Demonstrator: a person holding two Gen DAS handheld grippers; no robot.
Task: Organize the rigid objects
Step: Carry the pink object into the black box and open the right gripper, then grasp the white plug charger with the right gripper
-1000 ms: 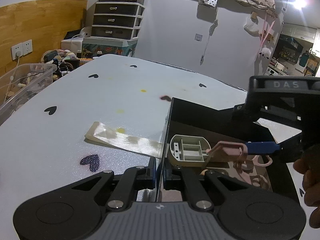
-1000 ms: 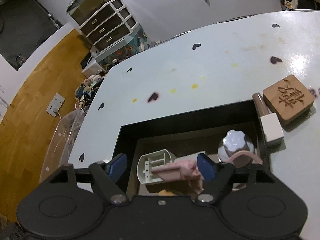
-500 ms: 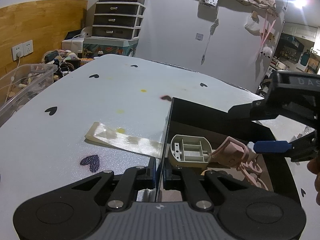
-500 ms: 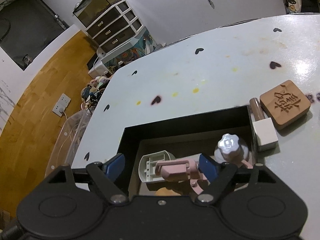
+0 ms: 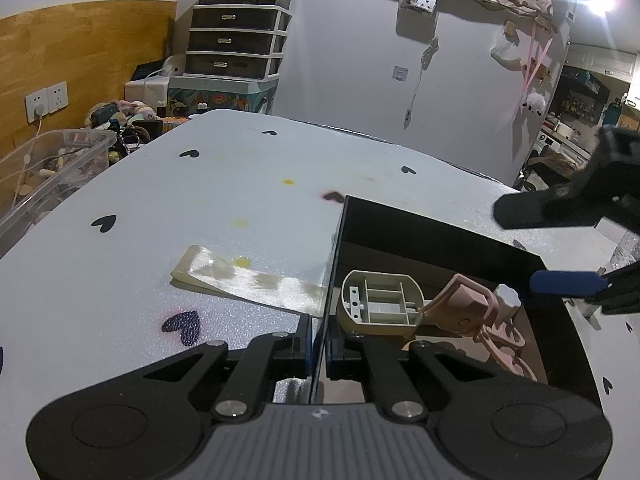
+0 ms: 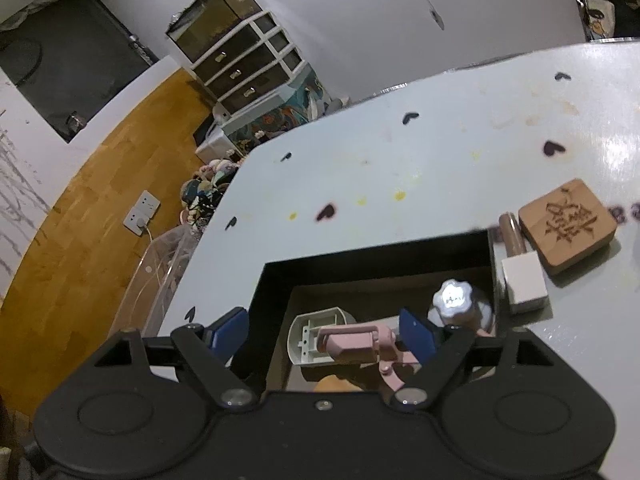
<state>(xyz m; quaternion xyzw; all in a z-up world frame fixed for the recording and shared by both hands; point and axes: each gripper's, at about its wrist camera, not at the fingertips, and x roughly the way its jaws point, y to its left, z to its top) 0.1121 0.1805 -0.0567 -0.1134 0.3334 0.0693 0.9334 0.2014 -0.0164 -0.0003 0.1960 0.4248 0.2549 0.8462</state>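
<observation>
Left wrist view: left gripper (image 5: 319, 354) at lower centre, jaws pressed together on the near wall of the black box (image 5: 440, 236), pinching that thin wall between the pads; box at centre right on the pale table (image 5: 200, 208) printed with black hearts; inside, a beige compartment tray (image 5: 380, 300) tilted against the near wall, a pink plastic piece (image 5: 464, 304) lying just right of it and touching it, a white knob (image 5: 507, 295) partly hidden behind the pink piece; a cream ribbon strip (image 5: 244, 280) flat on the table, left of the box, running up to its wall; right gripper's blue pad (image 5: 564, 282) at the right edge above the box, apart from the pink piece.

Right wrist view: right gripper (image 6: 326, 334) at lower centre, jaws spread and just widened, nothing pinched; pink plastic piece (image 6: 356, 340) seen between the blue pads but below them, resting in the box (image 6: 376, 252); white knob (image 6: 454, 300) shown in full here; shown only here, outside the right wall: a brown cylinder (image 6: 510, 232), a white block (image 6: 524, 284), a carved wooden block (image 6: 568, 226), close together on the table (image 6: 400, 152); ribbon strip and left gripper not shown here.
</observation>
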